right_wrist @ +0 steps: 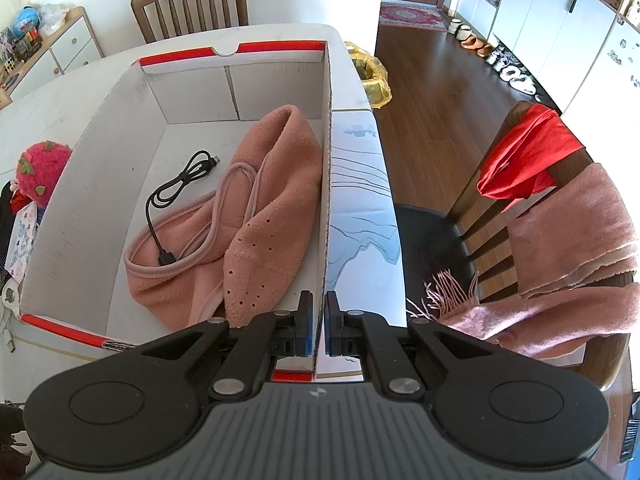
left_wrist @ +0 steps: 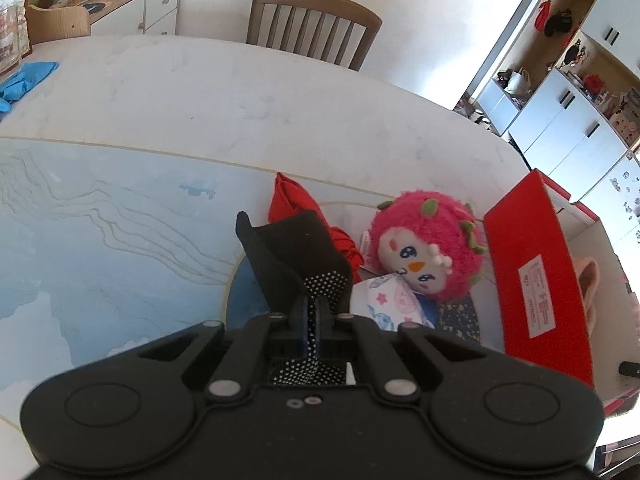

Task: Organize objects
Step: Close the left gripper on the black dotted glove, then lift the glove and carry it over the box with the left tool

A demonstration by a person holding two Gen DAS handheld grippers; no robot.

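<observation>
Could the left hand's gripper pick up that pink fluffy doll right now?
Probably not yet. The left gripper has its jaws shut on a black sock, so it is occupied. The pink doll itself lies uncovered on the table, right beside the sock, so it looks easy to get at afterwards.

I am working in a home, in its dining area. Evidence: a white dining table with wooden slat-back chairs at its far edge; white wall cupboards with open shelves of household items; slippers and shoes lined along the wooden floor; a patterned rug beyond.
</observation>
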